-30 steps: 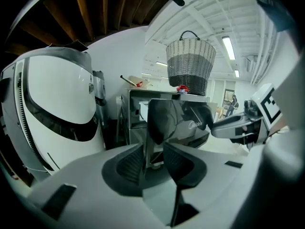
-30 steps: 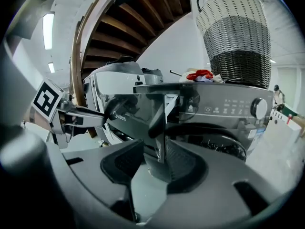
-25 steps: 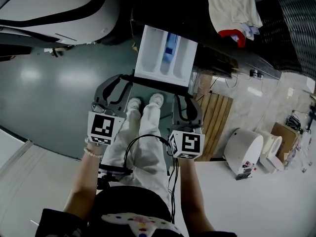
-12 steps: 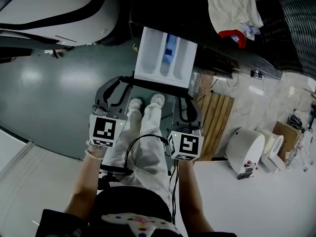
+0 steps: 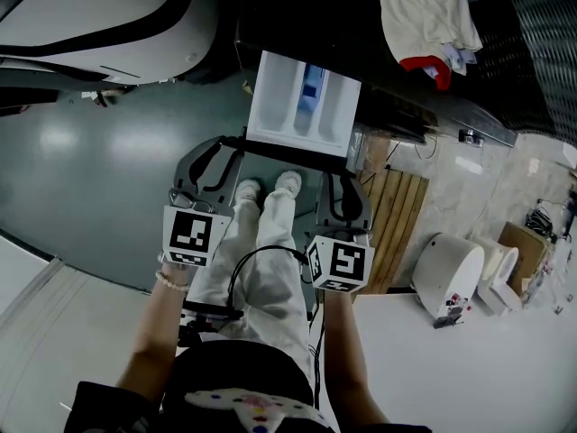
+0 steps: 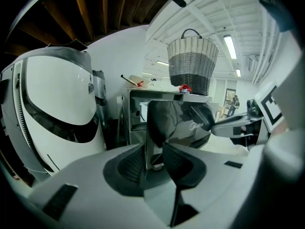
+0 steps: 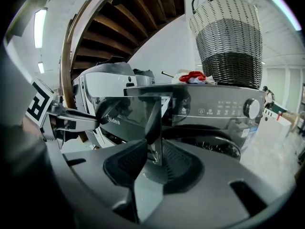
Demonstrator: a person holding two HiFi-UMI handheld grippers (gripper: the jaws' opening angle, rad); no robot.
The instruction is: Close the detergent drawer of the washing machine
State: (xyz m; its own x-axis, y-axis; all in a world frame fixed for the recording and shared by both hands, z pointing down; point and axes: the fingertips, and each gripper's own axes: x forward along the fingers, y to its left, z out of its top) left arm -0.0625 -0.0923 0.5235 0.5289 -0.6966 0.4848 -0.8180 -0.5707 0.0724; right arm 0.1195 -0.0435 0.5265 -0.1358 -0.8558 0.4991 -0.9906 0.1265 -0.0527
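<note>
The white detergent drawer (image 5: 302, 97) stands pulled out of the dark washing machine (image 5: 379, 61). Its dark front panel (image 5: 288, 152) runs between my two grippers. My left gripper (image 5: 236, 144) holds the panel's left end. In the left gripper view the panel (image 6: 164, 120) stands edge-on between the pads of that gripper (image 6: 153, 159). My right gripper (image 5: 330, 171) has just been closing its jaws on the panel's right end. In the right gripper view its ribbed pads sit against both sides of the thin panel edge (image 7: 153, 128).
Laundry (image 5: 424, 12) and a woven basket (image 7: 228, 42) lie on the machine's top. A big white appliance (image 5: 90, 16) stands at the left. My legs and shoes (image 5: 266, 188) are below the drawer. A wooden slat board (image 5: 397, 215) and a white drum-shaped unit (image 5: 446, 278) are on the right.
The right gripper's marker cube has tilted very slightly. The drawer stands out as far as before, and the left gripper has kept still.
</note>
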